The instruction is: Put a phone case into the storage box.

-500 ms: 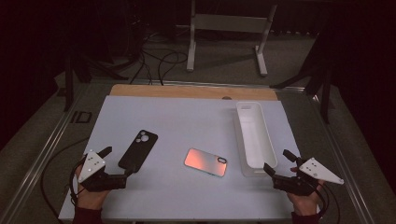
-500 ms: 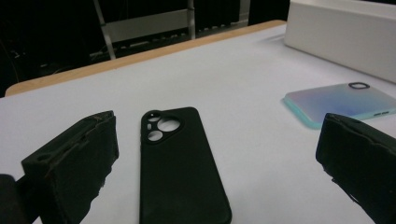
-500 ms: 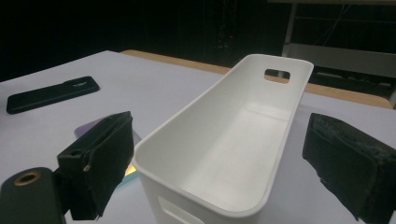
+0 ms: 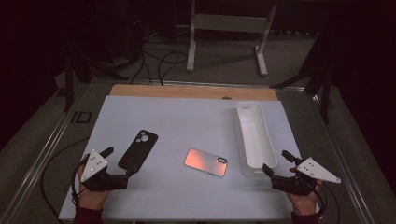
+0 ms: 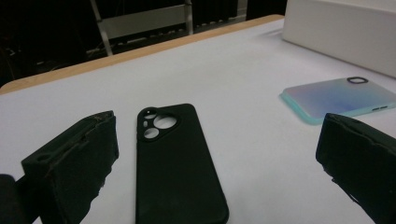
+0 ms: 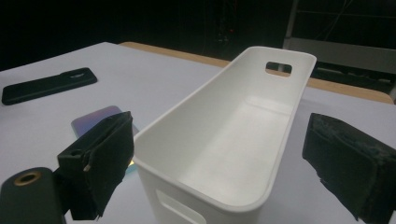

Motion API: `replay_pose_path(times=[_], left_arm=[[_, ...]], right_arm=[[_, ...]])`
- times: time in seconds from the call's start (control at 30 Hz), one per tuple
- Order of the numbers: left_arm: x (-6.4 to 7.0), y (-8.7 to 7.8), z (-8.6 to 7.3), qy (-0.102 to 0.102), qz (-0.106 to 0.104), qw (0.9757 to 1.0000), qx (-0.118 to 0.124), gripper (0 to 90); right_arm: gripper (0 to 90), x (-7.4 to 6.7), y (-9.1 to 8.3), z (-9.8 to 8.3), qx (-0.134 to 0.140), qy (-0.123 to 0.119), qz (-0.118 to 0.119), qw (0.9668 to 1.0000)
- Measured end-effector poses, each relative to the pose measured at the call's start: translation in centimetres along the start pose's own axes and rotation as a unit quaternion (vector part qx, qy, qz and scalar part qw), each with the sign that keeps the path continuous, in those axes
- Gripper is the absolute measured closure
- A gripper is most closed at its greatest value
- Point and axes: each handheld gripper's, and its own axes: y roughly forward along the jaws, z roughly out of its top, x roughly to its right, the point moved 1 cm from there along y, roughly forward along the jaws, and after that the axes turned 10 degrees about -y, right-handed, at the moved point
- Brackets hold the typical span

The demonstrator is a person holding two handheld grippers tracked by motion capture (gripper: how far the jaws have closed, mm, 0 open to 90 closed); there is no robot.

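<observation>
A white table (image 4: 187,116) stands in a dark room, with a bin (image 4: 254,135) on it. Left of the bin lie a pink case (image 4: 205,162) and a black case (image 4: 138,149). Both hands rest at the near edge: the left gripper (image 4: 119,163) and the right gripper (image 4: 275,162) are spread wide and empty.

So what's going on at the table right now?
A person holds a tool in each hand, both open and holding nothing. The left tool sits at the near end of the black phone case; the right tool faces the near end of the empty long white plastic bin. An iridescent pink phone case lies flat between them.
</observation>
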Motion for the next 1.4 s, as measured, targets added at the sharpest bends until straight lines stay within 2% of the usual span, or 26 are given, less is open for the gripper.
replay_pose_path(times=[0.23,0.47,0.7,0.87,1.4], left_arm=[[0.3,0.0,0.8,-0.003,-0.009,0.9999,0.004,0.0],[0.9,1.3,2.0,-0.001,-0.019,0.9998,-0.011,0.0],[1.1,2.0,2.7,0.001,-0.023,0.9997,-0.012,0.0],[1.8,3.5,3.8,0.008,-0.033,0.9993,-0.014,0.0],[4.7,7.9,5.5,0.032,-0.069,0.9967,-0.029,0.2]], right_arm=[[8.9,0.3,0.0,-0.2,-0.004,0.004,-0.006,1.0000],[8.9,0.3,0.0,-0.3,-0.003,0.007,-0.007,1.0000],[9.0,0.4,-0.1,-0.3,-0.002,0.007,-0.009,0.9999],[9.0,0.4,-0.1,-0.3,-0.003,0.006,-0.009,0.9999],[9.1,0.5,-0.3,-0.3,-0.005,0.007,-0.013,0.9999]])
